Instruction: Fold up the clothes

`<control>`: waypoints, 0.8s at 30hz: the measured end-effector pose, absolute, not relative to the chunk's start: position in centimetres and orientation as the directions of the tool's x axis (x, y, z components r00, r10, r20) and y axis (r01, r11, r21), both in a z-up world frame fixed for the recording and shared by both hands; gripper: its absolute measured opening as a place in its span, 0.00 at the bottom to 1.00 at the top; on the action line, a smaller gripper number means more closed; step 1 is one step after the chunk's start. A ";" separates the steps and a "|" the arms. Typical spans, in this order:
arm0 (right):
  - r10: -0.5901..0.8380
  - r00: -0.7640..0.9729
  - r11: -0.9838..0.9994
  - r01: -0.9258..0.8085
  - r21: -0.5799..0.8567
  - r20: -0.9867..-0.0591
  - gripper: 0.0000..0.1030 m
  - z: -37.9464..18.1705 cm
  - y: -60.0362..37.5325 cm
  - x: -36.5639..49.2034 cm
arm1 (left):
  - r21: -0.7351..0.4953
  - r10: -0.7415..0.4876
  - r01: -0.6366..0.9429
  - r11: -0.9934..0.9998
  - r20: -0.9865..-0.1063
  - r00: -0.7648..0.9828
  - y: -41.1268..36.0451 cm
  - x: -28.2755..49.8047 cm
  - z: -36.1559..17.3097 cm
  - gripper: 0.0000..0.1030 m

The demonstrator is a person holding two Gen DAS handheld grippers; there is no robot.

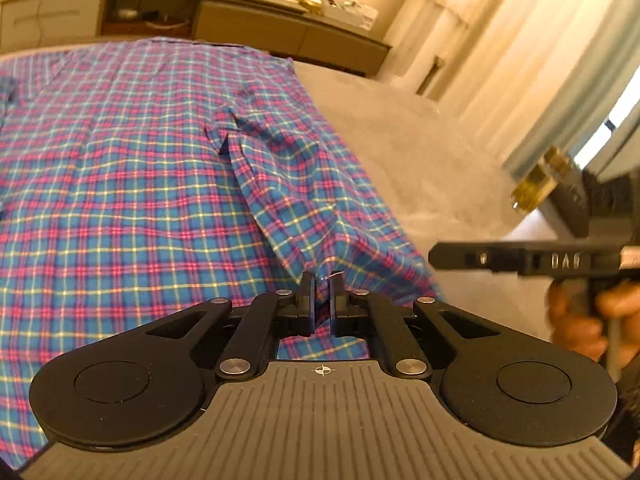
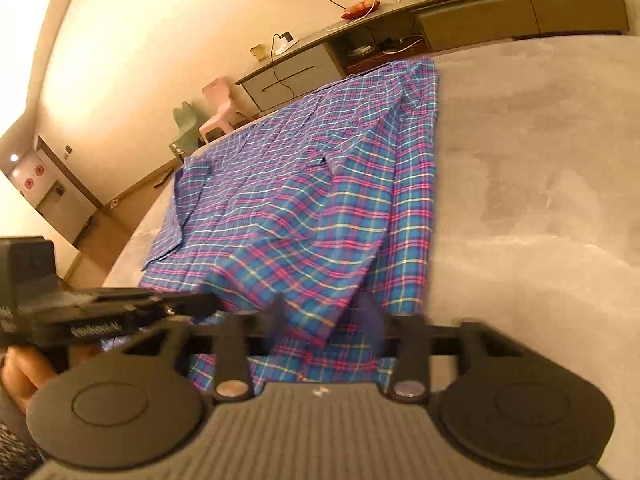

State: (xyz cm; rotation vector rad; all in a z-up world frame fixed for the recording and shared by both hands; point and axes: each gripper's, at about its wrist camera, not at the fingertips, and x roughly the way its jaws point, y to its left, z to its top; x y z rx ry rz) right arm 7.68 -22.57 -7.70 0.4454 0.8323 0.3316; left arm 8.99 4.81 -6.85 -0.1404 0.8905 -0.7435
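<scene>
Left gripper (image 1: 322, 280) pinches a raised fold of the plaid shirt (image 1: 120, 184), which spreads ahead of it on the grey bed (image 1: 432, 152). Right gripper (image 2: 326, 312), blurred, stands spread, apparently over the shirt's near edge, pressing nothing.

The shirt (image 2: 304, 208) lies spread on the bed (image 2: 540, 200) toward its left side, with bare bed to the right, its near hem between the fingers of the left gripper (image 1: 322, 292) at the near edge, and a long cabinet (image 2: 500, 12) behind the far edge.
</scene>
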 end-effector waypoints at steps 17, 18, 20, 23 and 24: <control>0.223 0.660 0.964 -0.258 0.063 -0.717 0.25 -8.9 -15.0 9.4 | -0.256 -0.562 0.603 0.755 -0.727 0.395 2.2 9.6 -8.2 0.21; 0.202 0.639 0.967 -0.249 0.049 -0.742 0.24 -9.7 -15.1 9.7 | -0.269 -0.556 0.586 0.764 -0.735 0.387 2.2 10.0 -9.1 0.17; 0.166 0.615 0.972 -0.232 0.024 -0.771 0.23 -10.0 -15.6 9.6 | -0.282 -0.569 0.579 0.765 -0.719 0.400 2.4 10.3 -9.6 0.17; 0.135 0.667 0.981 -0.192 0.006 -0.733 0.25 -8.3 -16.5 8.1 | -0.314 -0.584 0.566 0.762 -0.710 0.393 3.1 10.5 -9.6 0.17; 0.159 0.683 0.978 -0.206 0.021 -0.713 0.25 -7.8 -16.4 7.6 | -0.318 -0.588 0.566 0.761 -0.706 0.395 3.3 10.4 -9.5 0.17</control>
